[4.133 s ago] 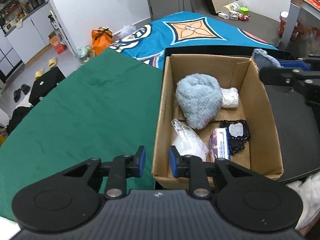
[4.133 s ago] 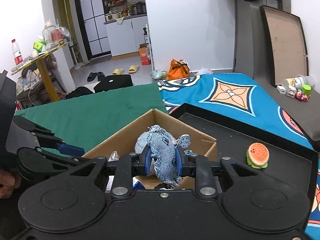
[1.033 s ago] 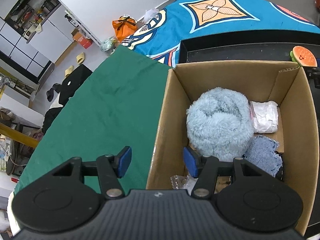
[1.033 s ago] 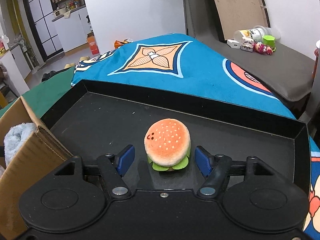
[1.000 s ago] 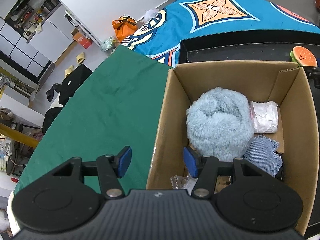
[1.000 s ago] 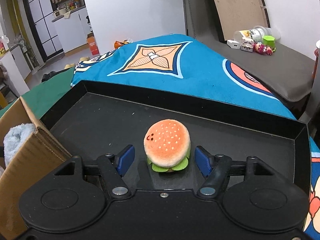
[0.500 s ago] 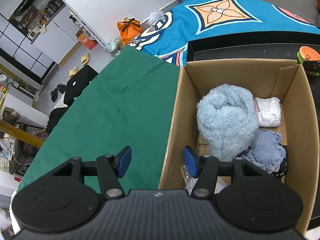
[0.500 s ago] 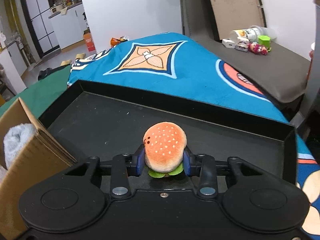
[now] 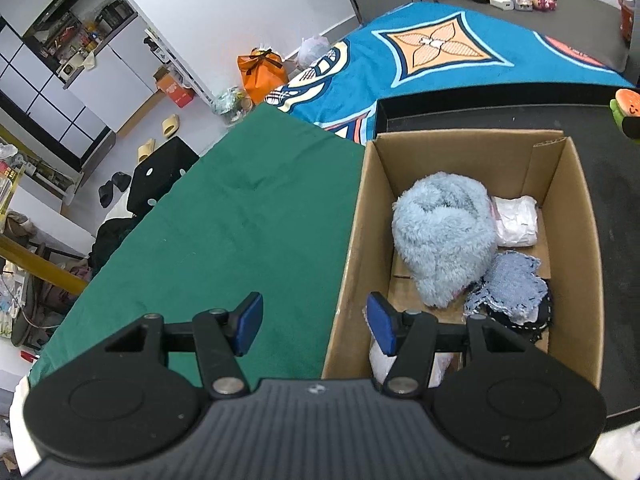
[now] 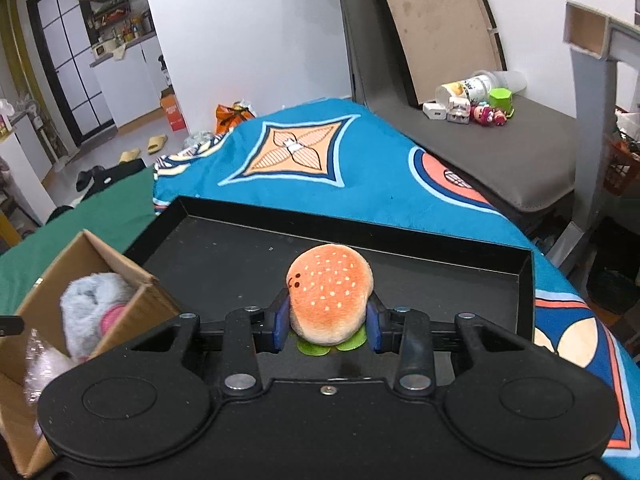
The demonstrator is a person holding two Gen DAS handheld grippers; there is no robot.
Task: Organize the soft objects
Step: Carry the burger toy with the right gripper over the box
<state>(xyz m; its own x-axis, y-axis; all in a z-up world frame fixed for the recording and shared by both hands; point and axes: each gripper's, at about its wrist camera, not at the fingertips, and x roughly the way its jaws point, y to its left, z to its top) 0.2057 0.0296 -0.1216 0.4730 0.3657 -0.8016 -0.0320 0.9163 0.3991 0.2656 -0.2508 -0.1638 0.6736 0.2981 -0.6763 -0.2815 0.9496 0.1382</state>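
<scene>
My right gripper (image 10: 327, 327) is shut on a plush hamburger (image 10: 330, 298), lifted off the black tray (image 10: 224, 256); the same toy shows at the right edge of the left wrist view as the plush hamburger (image 9: 628, 110). The cardboard box (image 9: 576, 248) holds a fluffy light-blue plush (image 9: 442, 236), a white packet (image 9: 516, 220), a denim piece (image 9: 508, 290) and a crinkly bag. My left gripper (image 9: 314, 324) stands open above the box's near left wall, one finger over the green cloth (image 9: 224, 240), one inside the box, holding nothing.
The box (image 10: 100, 272) sits left of the tray in the right wrist view. A blue patterned blanket (image 10: 320, 160) lies beyond the tray. A grey mattress (image 10: 520, 160) with small toys and bottles is further back. The floor at left holds slippers and an orange bag.
My right gripper closed on the hamburger and lifted it off the tray. My left gripper rose and drew back a little, staying open over the box's near edge.
</scene>
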